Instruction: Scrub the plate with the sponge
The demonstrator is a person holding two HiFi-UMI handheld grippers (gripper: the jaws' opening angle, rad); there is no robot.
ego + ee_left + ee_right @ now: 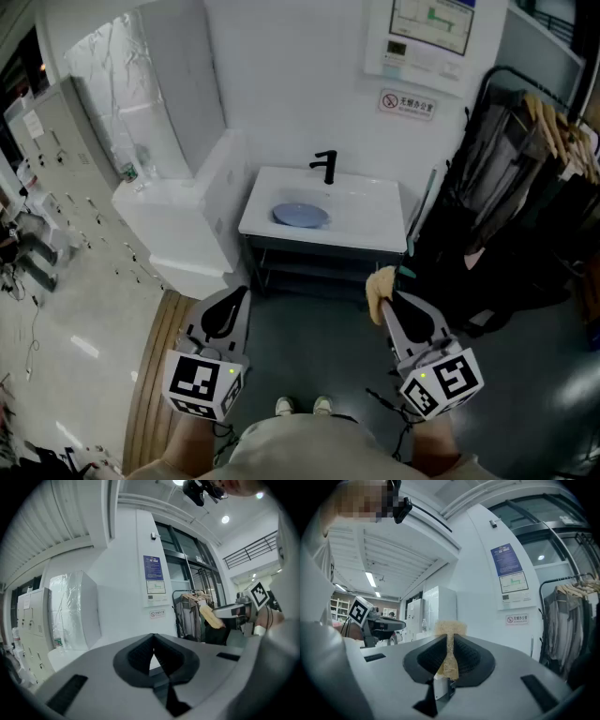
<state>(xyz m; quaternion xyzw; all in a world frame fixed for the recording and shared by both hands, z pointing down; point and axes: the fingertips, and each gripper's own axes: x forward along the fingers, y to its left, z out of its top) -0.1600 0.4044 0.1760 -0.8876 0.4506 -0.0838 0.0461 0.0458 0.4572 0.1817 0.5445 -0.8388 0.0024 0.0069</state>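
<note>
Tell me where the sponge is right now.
Head view, right of centre: the sponge is pinched in the right gripper, in the air short of the sink that holds the blue plate.

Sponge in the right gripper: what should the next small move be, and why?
Probably carry the right gripper forward toward the sink: its jaws are clamped on the sponge, but the blue plate lies in it well ahead, untouched. The left gripper is shut and empty.
</note>
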